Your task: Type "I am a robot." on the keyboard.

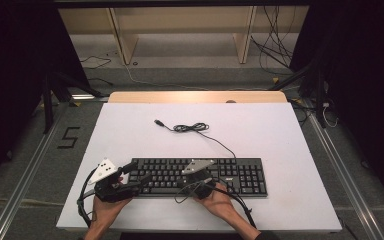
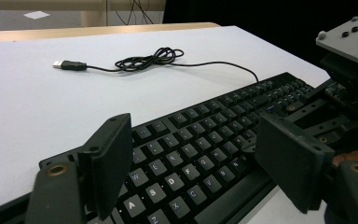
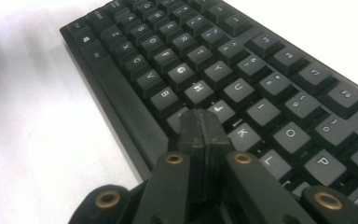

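I held both grippers over a black keyboard point(image 1: 198, 176) on the white table point(image 1: 280, 135).

From above, a floor marking read "5" point(image 1: 69, 137). My left gripper point(image 2: 191, 163) hung with jaws spread above the A-S-D keys, gripping nothing, the cable point(image 2: 149, 59) coiled beyond. My right gripper point(image 3: 204, 128) was clenched empty, tips at the J key.
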### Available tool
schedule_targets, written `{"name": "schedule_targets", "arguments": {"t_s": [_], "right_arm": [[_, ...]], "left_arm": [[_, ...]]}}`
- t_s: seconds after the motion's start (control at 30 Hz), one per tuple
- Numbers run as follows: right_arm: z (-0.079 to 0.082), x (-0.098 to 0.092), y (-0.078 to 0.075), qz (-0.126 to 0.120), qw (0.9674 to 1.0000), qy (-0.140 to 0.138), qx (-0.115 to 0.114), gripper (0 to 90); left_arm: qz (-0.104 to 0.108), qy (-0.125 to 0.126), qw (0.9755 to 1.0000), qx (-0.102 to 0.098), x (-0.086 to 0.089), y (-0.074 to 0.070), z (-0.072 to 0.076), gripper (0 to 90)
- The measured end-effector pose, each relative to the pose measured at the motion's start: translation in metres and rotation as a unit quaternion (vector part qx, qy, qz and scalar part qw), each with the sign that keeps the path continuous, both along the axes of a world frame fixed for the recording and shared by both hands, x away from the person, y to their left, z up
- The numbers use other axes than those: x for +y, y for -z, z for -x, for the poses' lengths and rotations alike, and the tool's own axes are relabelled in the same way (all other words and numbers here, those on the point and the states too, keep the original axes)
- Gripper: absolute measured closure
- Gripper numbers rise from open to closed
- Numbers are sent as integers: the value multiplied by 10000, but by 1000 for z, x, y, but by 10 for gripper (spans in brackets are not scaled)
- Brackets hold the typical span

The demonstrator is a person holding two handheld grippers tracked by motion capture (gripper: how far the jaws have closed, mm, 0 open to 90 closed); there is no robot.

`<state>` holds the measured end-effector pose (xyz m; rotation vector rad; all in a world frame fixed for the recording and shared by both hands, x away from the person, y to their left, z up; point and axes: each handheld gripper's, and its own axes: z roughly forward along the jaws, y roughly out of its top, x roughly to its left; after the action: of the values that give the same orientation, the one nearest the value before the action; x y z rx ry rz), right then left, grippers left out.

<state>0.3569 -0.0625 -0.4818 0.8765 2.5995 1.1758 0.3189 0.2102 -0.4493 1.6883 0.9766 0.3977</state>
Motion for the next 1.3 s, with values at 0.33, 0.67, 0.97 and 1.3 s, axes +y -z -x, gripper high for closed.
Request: {"name": "schedule_targets", "arguments": {"t_s": [0.33, 0.67, 0.97, 1.3], "right_arm": [[-1, -5, -6, -200, 9998, 54, -17, 900], [-3, -23, -24, -748, 9969, 149, -171, 717], [-2, -31, -30, -933, 9951, 234, -247, 440], [4, -26, -29, -896, 9957, 18, -223, 422]], "left_arm": [[-35, -53, 10000, 8, 2, 1, -1, 272], [-78, -124, 9998, 157, 3, 3, -4, 267], [-130, -199, 9992, 319, 4, 5, -7, 257], [-116, -237, 9991, 344, 5, 5, -7, 257]]}}
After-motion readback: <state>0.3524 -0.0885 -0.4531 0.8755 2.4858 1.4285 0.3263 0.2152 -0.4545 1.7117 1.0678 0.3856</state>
